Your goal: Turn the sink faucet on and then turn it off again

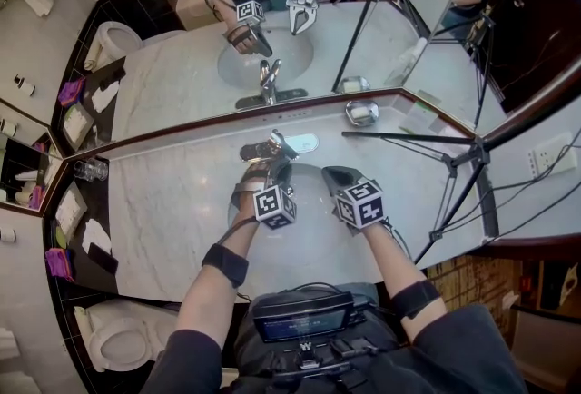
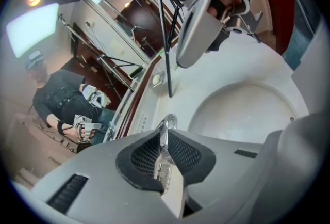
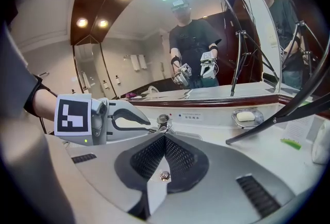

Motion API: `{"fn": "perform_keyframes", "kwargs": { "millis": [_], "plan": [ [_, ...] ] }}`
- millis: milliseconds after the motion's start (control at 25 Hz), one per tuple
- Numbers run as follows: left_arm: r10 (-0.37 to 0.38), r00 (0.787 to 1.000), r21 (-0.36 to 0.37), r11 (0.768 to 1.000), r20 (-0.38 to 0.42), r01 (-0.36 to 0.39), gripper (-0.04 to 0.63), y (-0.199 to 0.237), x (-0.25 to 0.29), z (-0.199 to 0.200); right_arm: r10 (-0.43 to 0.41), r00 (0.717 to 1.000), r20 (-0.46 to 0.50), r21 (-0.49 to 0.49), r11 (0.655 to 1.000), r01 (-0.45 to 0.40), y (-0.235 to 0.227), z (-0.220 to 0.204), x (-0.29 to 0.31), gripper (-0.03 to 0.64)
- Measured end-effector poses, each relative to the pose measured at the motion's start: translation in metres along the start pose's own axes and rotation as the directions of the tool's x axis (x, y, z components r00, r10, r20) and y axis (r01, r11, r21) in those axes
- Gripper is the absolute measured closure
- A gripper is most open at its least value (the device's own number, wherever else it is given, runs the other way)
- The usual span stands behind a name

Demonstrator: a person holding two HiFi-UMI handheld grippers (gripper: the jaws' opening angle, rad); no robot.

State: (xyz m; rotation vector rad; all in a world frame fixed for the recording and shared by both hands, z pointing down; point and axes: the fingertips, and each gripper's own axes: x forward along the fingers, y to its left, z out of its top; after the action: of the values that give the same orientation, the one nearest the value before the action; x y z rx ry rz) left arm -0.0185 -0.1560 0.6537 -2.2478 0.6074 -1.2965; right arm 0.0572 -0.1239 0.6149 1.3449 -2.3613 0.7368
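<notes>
The faucet (image 1: 272,147) is set at the back of the white sink (image 2: 242,109), close to the mirror (image 1: 182,74). Its shiny handle (image 2: 164,148) is squeezed between the two fingers of the left gripper (image 1: 263,167), which is tipped down over it. The right gripper (image 1: 329,174) is held just beside the left one, over the sink bowl. Its fingers are pressed together and nothing is held in them. A soap dish (image 1: 361,113) is seen on the counter (image 1: 182,201), to the right of the faucet.
</notes>
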Motion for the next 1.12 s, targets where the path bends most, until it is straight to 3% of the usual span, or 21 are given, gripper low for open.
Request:
{"fn": "perform_keyframes", "kwargs": {
  "millis": [80, 200, 320, 480, 680, 760, 1000, 1040, 1120],
  "plan": [
    [0.044, 0.999, -0.059, 0.997, 0.014, -0.043, 0.595, 0.014, -0.018, 0.003, 0.008, 1.0, 0.007, -0.007, 1.0, -0.007, 0.005, 0.003, 0.0, 0.592],
    [0.05, 0.998, -0.157, 0.987, 0.039, -0.043, 0.595, 0.02, -0.036, -0.002, 0.018, 1.0, 0.015, -0.019, 1.0, -0.017, 0.013, 0.007, 0.0, 0.592],
    [0.071, 0.995, -0.312, 0.949, 0.066, -0.047, 0.595, 0.03, -0.056, -0.007, 0.02, 0.999, 0.026, -0.027, 0.999, -0.019, 0.017, 0.011, -0.002, 0.592],
    [0.106, 0.99, -0.491, 0.87, 0.092, -0.047, 0.595, 0.038, -0.082, -0.021, 0.022, 0.999, 0.031, -0.04, 0.999, -0.02, 0.021, 0.016, -0.004, 0.592],
    [0.173, 0.976, -0.697, 0.716, 0.132, -0.032, 0.595, 0.054, -0.117, -0.037, 0.019, 0.999, 0.03, -0.048, 0.999, -0.018, 0.025, 0.016, -0.009, 0.592],
    [0.197, 0.971, -0.742, 0.67, 0.134, -0.034, 0.595, 0.061, -0.129, -0.042, 0.018, 0.999, 0.028, -0.05, 0.999, -0.016, 0.025, 0.015, -0.011, 0.592],
    [0.256, 0.961, -0.83, 0.555, 0.104, -0.058, 0.595, 0.065, -0.142, -0.068, 0.016, 0.999, 0.039, -0.052, 0.999, -0.014, 0.027, 0.018, -0.016, 0.592],
    [0.258, 0.961, -0.839, 0.541, 0.099, -0.059, 0.595, 0.063, -0.142, -0.07, 0.016, 0.999, 0.041, -0.052, 0.999, -0.014, 0.026, 0.018, -0.016, 0.592],
    [0.255, 0.962, -0.842, 0.536, 0.095, -0.059, 0.595, 0.06, -0.143, -0.072, 0.015, 0.999, 0.041, -0.05, 0.999, -0.013, 0.025, 0.016, -0.016, 0.592]
  ]
}}
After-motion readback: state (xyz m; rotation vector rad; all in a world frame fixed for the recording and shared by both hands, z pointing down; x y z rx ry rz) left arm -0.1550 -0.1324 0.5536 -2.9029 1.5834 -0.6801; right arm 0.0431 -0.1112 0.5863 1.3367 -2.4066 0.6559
